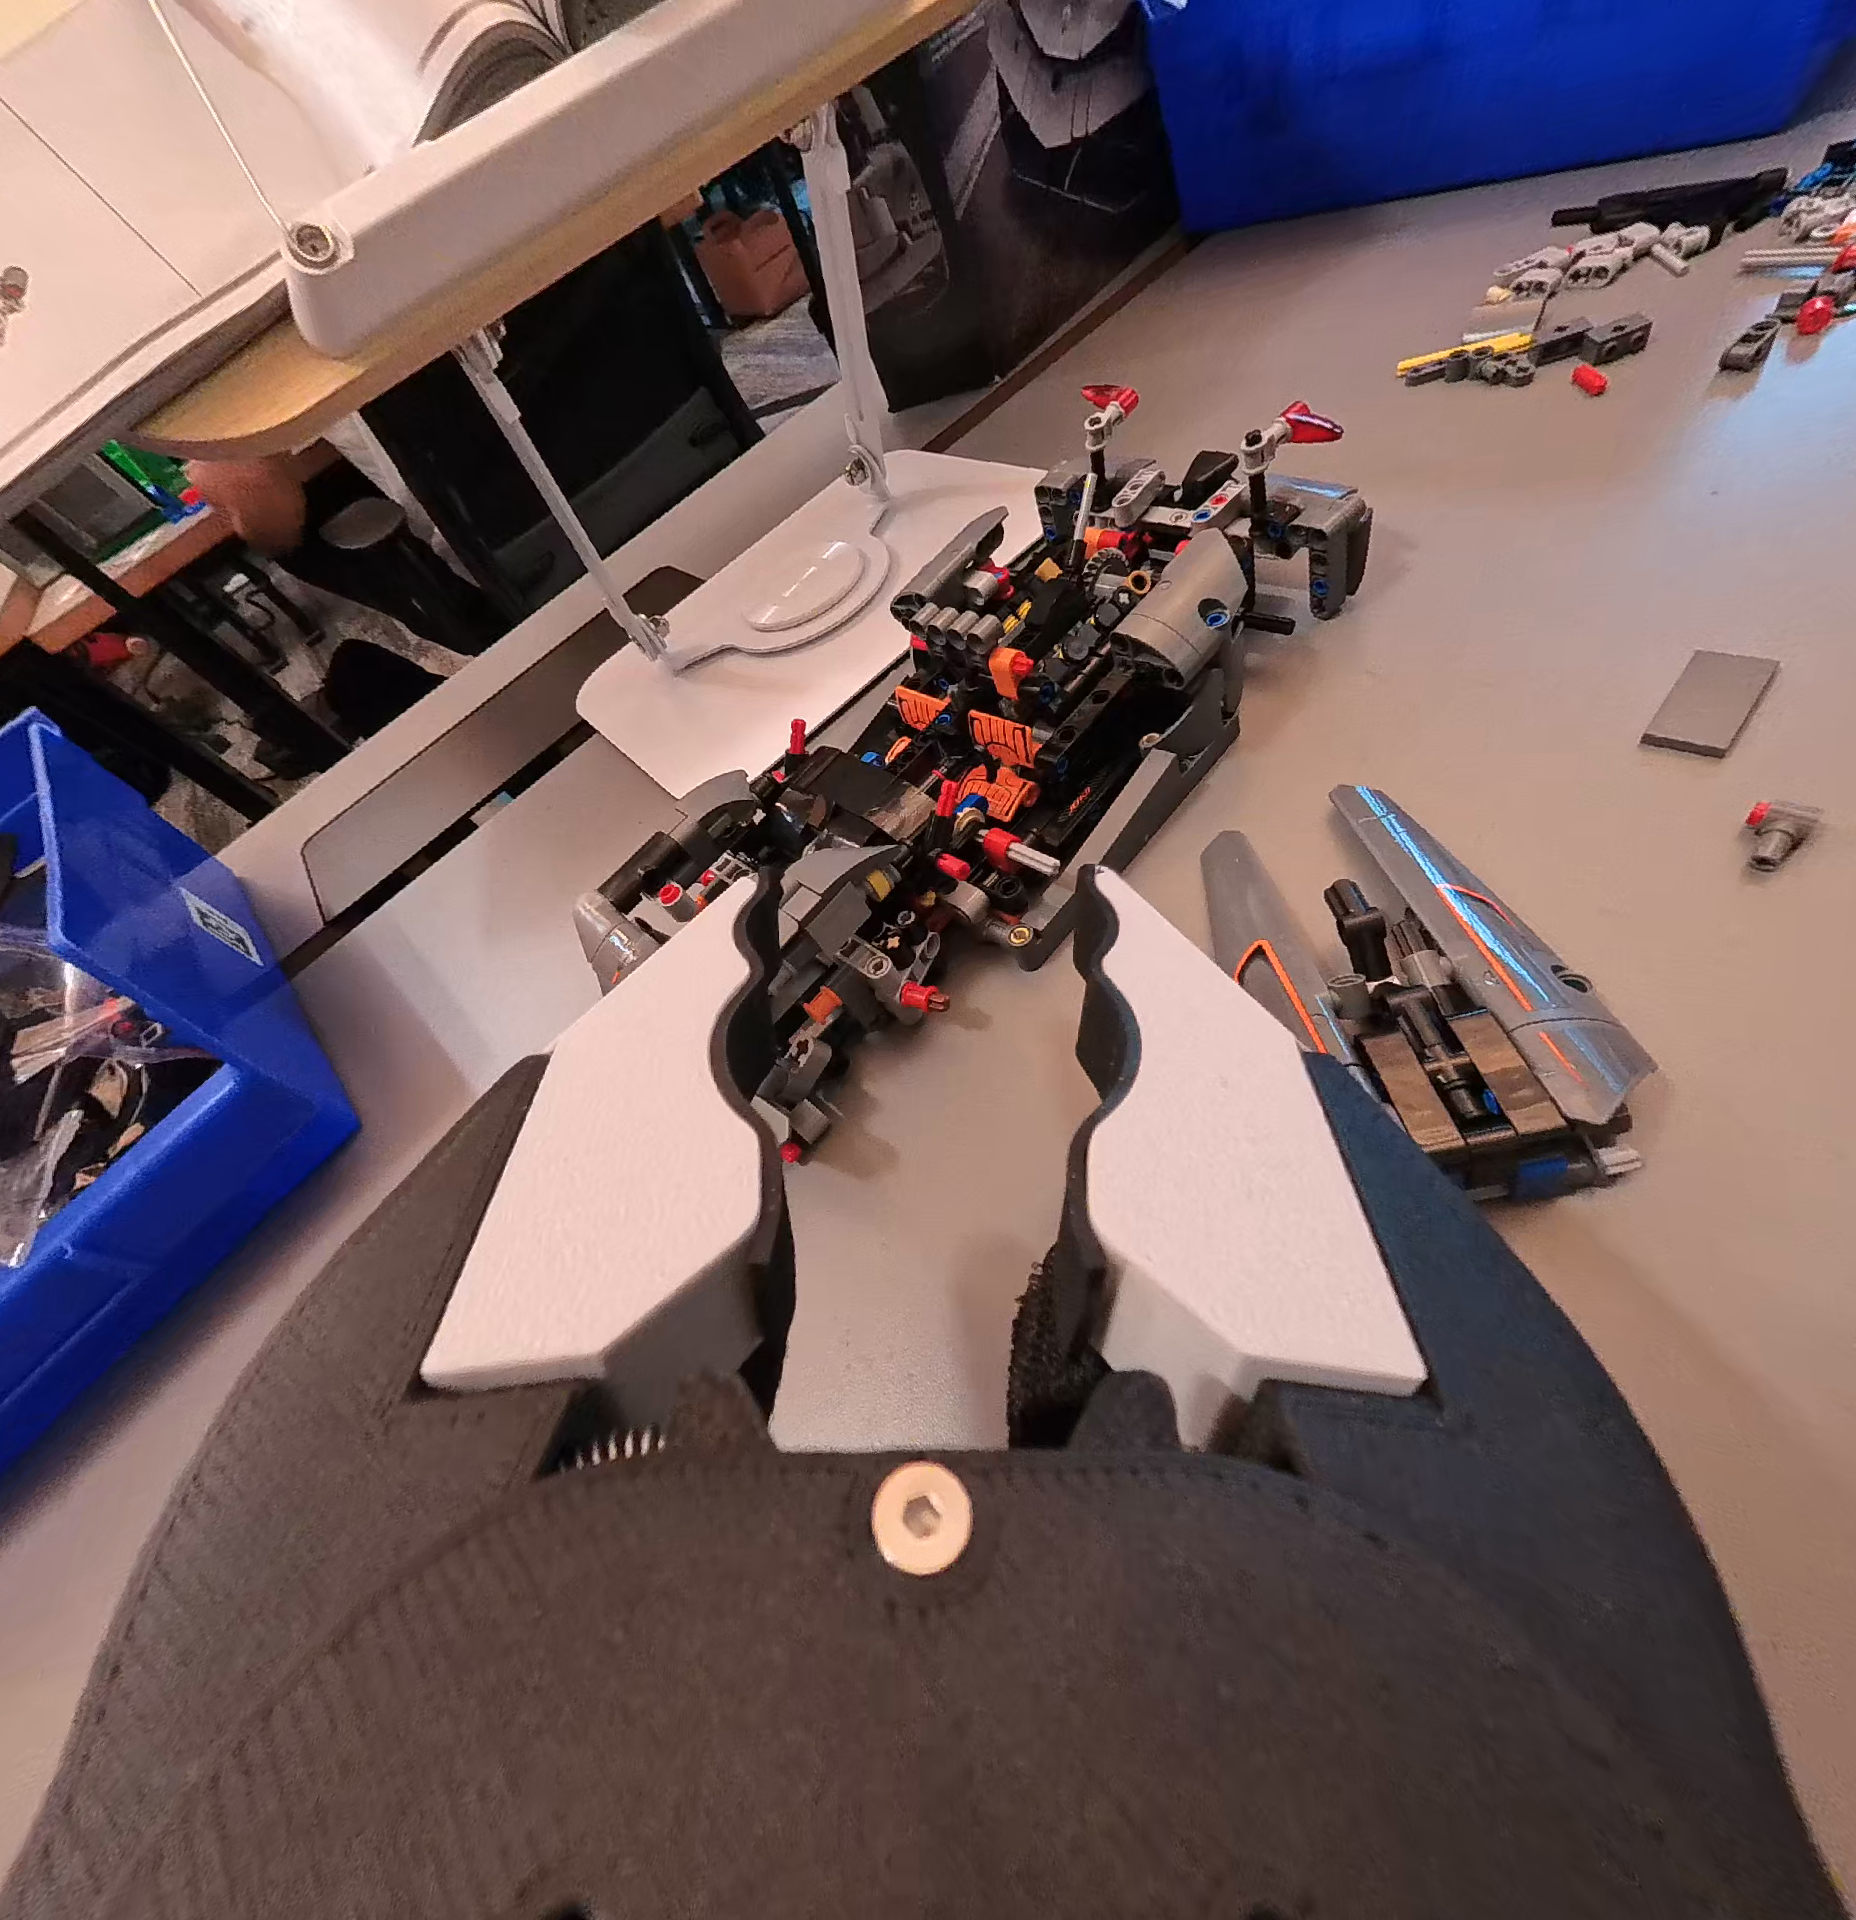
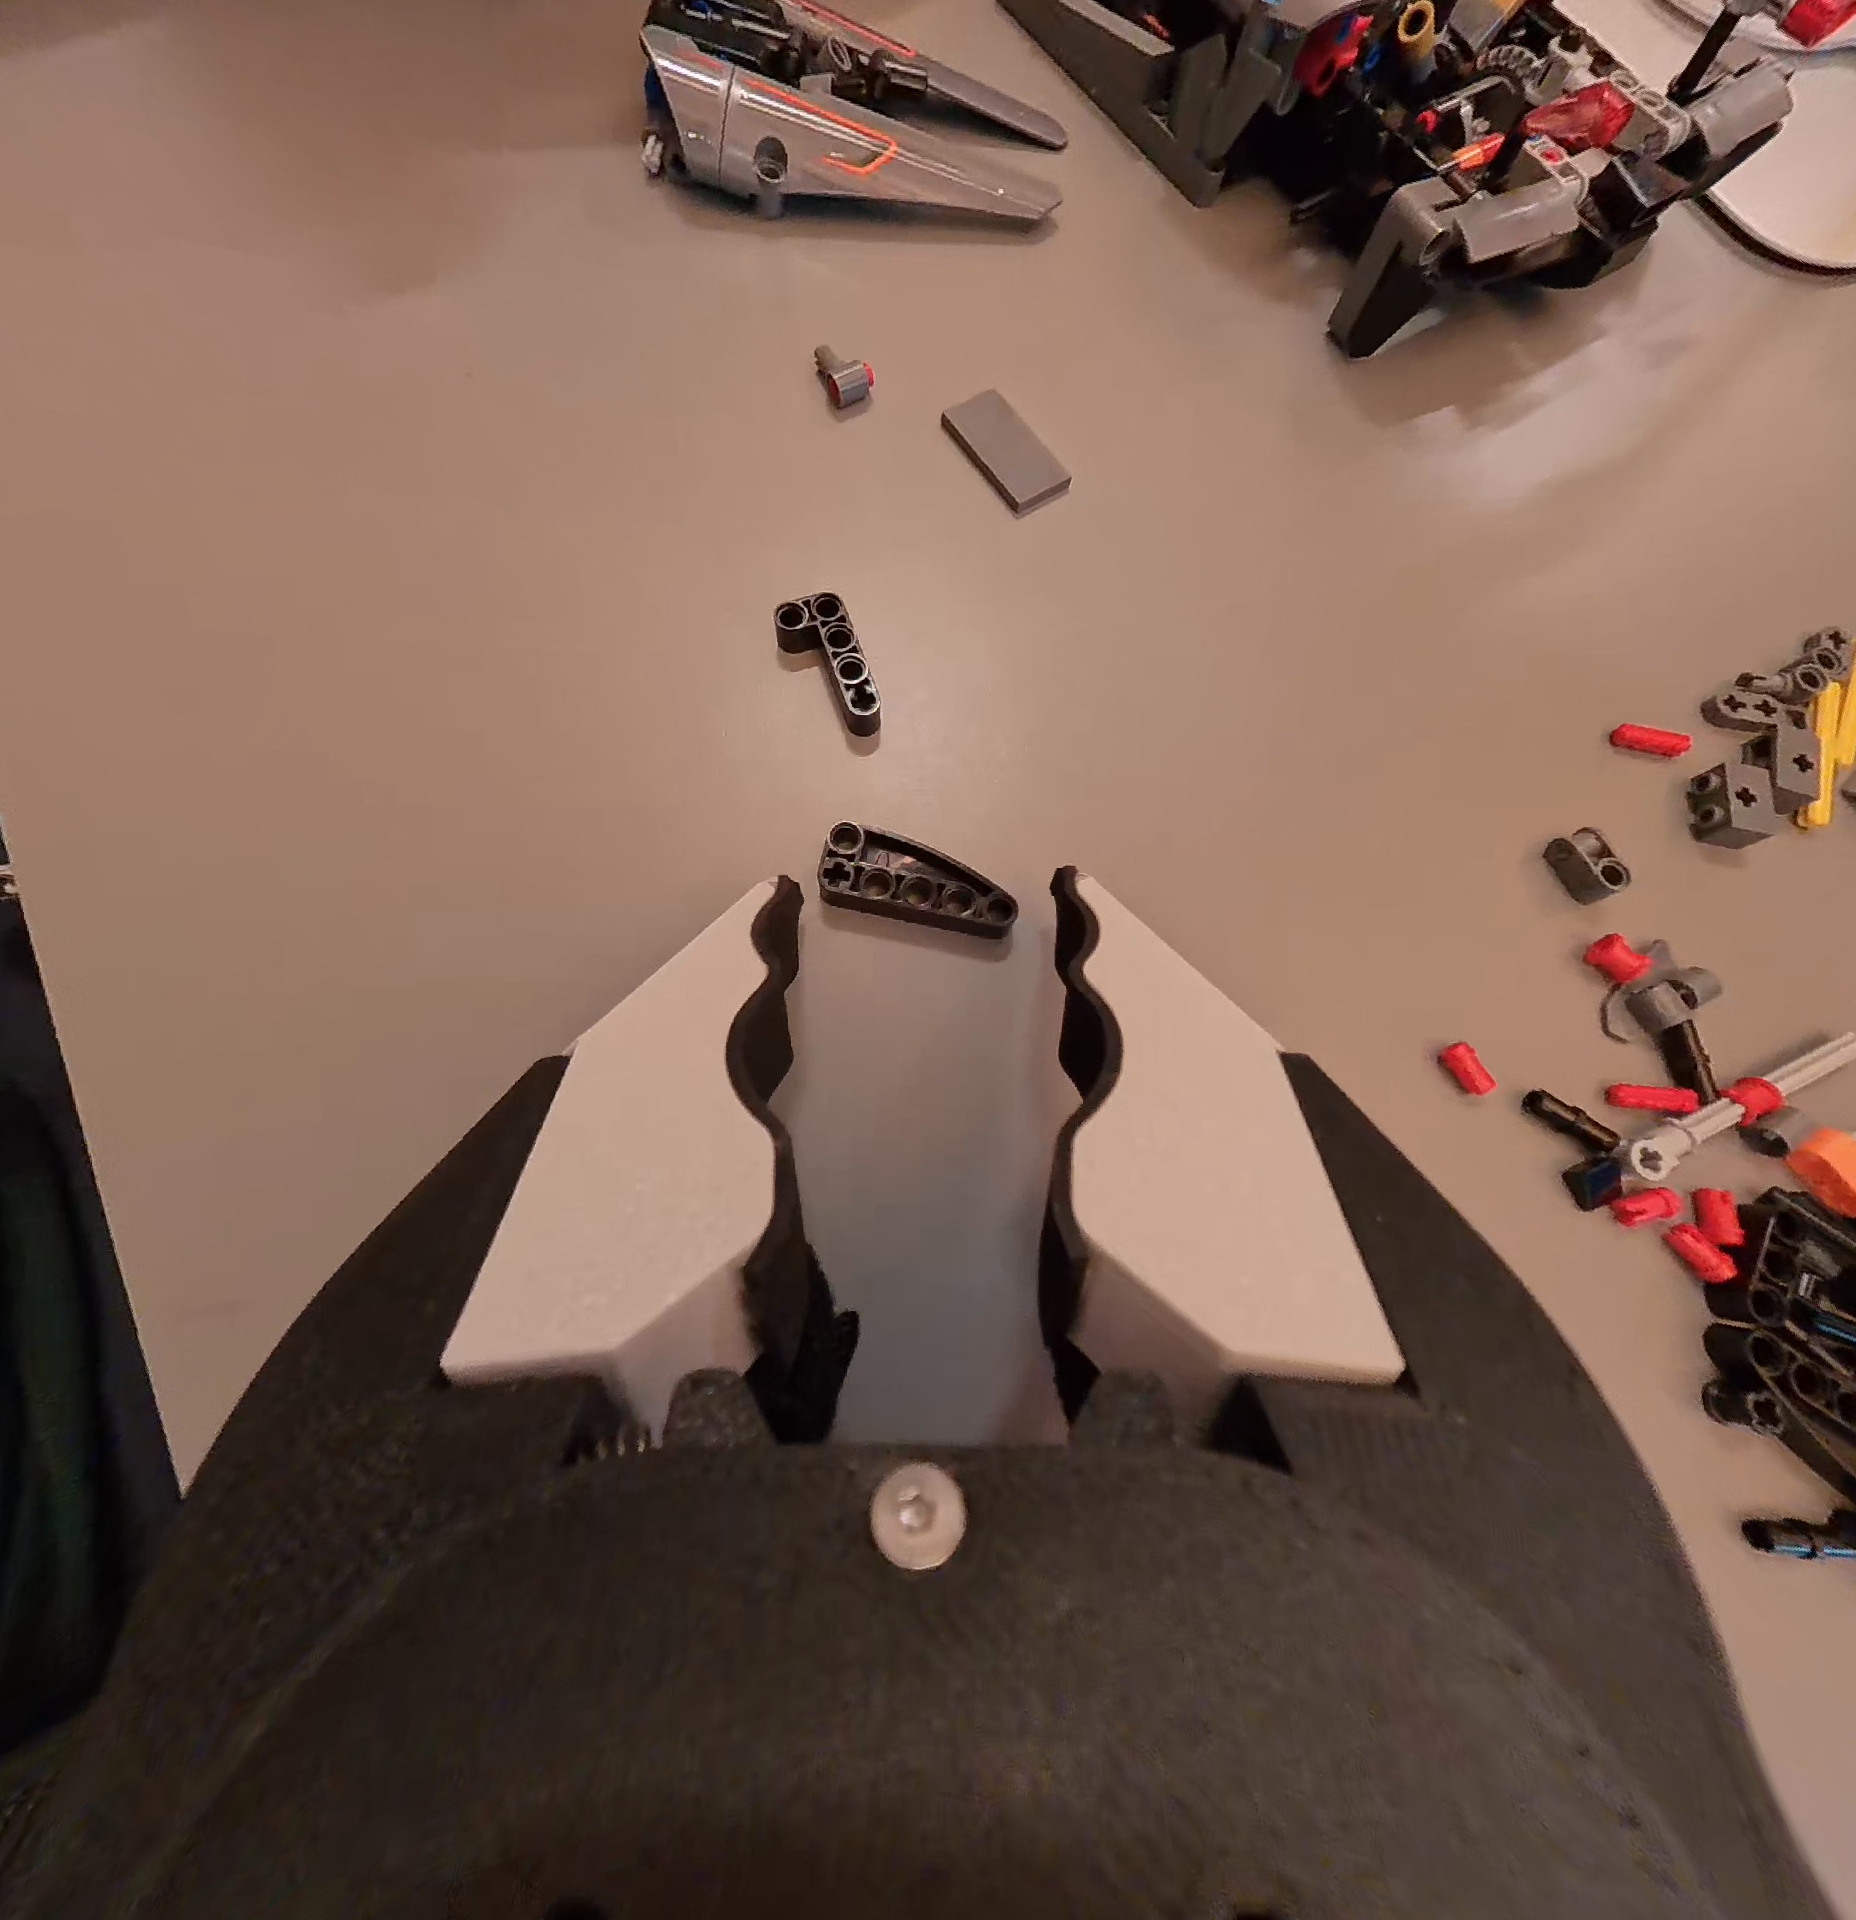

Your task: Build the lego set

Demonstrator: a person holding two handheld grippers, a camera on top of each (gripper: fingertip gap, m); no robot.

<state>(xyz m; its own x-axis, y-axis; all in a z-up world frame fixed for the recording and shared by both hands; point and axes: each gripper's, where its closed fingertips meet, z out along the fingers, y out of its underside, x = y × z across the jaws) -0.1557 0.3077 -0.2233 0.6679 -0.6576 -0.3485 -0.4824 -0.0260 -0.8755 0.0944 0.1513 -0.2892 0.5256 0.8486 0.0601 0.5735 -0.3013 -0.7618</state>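
Where parted, right gripper (image 2: 926,883) behind curved black beam (image 2: 916,883).

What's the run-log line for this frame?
left gripper: open, at chassis front | right gripper: open, empty, fingertips flanking black curved panel piece on table

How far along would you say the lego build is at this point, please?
Partway. Done: the long car chassis stands assembled, and a grey winged panel section lies built beside it. In hand: nothing; the left gripper is open near the chassis, the right gripper open just short of a black curved piece. Left: many loose pieces on the table.
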